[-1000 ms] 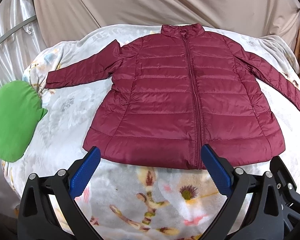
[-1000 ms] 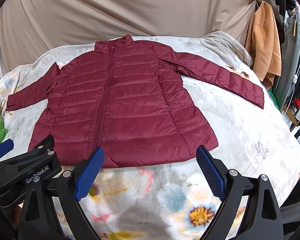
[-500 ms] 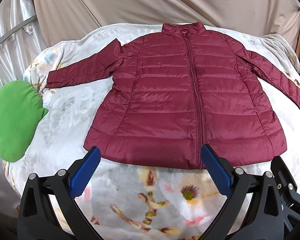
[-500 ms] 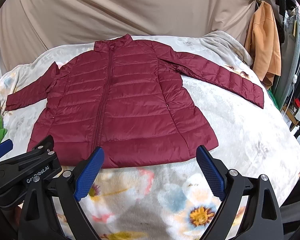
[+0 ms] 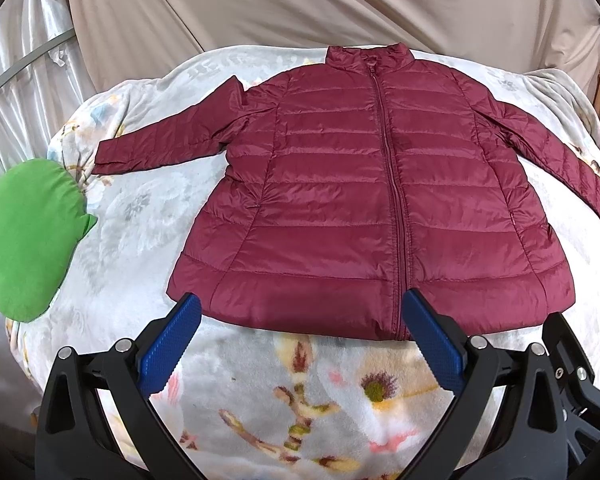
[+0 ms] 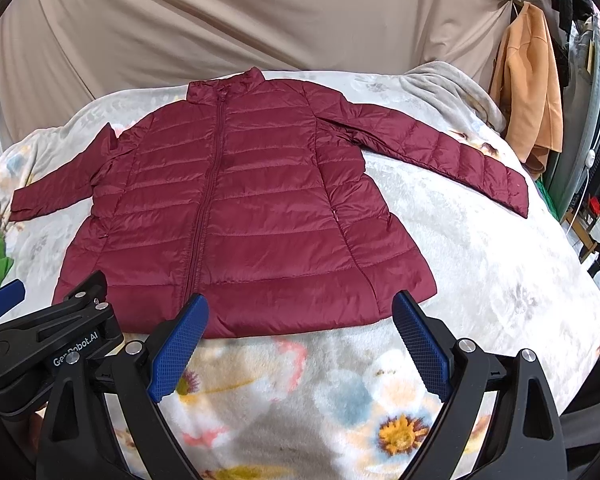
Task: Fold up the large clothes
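A dark red quilted jacket point(image 5: 364, 200) lies flat and zipped on a floral blanket point(image 5: 292, 392), collar at the far side, both sleeves spread outward. It also shows in the right wrist view point(image 6: 240, 216). My left gripper point(image 5: 300, 320) is open and empty, hovering just before the hem's left half. My right gripper point(image 6: 300, 320) is open and empty before the hem's right half. The left gripper's body shows at the lower left of the right wrist view point(image 6: 48, 344).
A green cushion point(image 5: 24, 236) sits at the blanket's left edge. A beige curtain point(image 6: 260, 16) hangs behind. An orange garment point(image 6: 528, 92) hangs at the far right beside cluttered racks. The blanket point(image 6: 500, 280) drops off at the right edge.
Both views have shifted very slightly; the jacket sits a touch further right in the left wrist view. The grippers stay open and the jacket has not moved.
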Demonstrator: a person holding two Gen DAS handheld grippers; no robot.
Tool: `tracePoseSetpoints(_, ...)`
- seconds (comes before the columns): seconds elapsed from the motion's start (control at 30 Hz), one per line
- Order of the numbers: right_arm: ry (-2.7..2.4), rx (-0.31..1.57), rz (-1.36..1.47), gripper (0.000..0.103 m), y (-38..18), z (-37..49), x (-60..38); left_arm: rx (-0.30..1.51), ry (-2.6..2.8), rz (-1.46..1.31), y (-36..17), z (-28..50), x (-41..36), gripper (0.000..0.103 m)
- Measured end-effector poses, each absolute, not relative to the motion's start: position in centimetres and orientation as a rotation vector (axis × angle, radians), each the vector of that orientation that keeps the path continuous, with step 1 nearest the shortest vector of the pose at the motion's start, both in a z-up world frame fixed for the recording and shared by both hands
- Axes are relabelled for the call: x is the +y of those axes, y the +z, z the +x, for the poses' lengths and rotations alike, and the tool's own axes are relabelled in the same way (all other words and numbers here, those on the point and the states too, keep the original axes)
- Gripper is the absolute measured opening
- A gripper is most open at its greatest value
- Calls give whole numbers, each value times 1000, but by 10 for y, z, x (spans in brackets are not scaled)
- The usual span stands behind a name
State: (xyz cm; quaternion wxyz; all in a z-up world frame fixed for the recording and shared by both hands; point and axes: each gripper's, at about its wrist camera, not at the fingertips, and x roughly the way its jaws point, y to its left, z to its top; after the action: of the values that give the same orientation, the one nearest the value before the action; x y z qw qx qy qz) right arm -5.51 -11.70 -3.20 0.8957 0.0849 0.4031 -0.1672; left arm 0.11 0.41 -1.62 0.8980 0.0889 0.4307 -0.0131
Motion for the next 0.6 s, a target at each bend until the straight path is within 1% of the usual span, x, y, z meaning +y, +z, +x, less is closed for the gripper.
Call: tracePoseSetpoints(0.6,-351,841,178,91,-30,-55,-120,900,-23,184,-16,2,4,98)
